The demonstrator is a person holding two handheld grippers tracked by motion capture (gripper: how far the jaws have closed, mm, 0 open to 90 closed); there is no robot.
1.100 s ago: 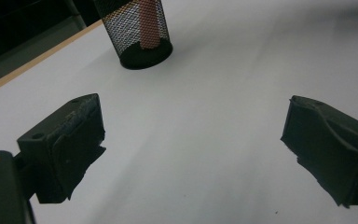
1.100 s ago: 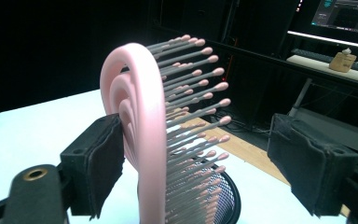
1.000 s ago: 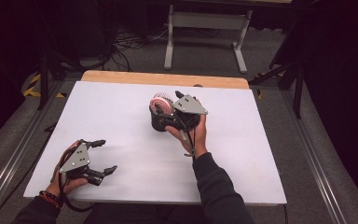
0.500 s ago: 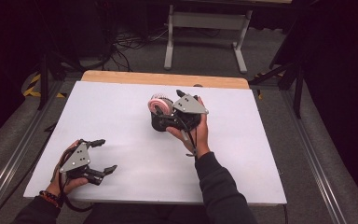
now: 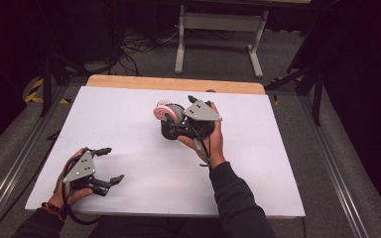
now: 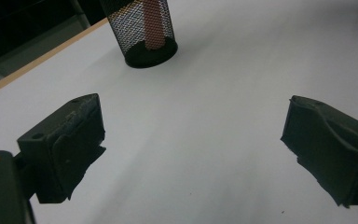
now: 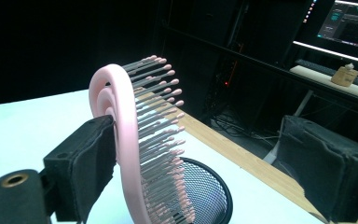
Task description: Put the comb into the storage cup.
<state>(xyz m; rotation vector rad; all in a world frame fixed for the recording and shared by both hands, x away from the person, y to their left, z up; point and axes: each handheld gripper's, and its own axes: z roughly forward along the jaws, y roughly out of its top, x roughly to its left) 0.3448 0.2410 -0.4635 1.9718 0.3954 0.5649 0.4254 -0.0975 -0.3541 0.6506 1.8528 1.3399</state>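
A pink hairbrush [image 5: 163,108] stands head-up in a black mesh cup [image 5: 170,131] at the middle of the white tabletop [image 5: 129,114]. My right gripper [image 5: 174,121] is level with the brush head, and its jaws have just been opening. In the right gripper view the brush [image 7: 121,140] stands between the jaws of the right gripper [image 7: 200,154] and leans on the left pad, far from the right pad. The mesh cup [image 7: 205,191] sits below. My left gripper [image 5: 110,164] stands open and empty near the front left edge. It faces the cup [image 6: 144,32] and the brush handle [image 6: 153,23].
A wooden strip [image 5: 178,84] runs along the table's far edge. Beyond it stand a grey metal frame [image 5: 218,29] and cables on the floor. A lit monitor [image 7: 354,23] shows in the dark background of the right gripper view.
The brush head has shifted slightly left, away from the right gripper's body. Both hands have stayed where they were.
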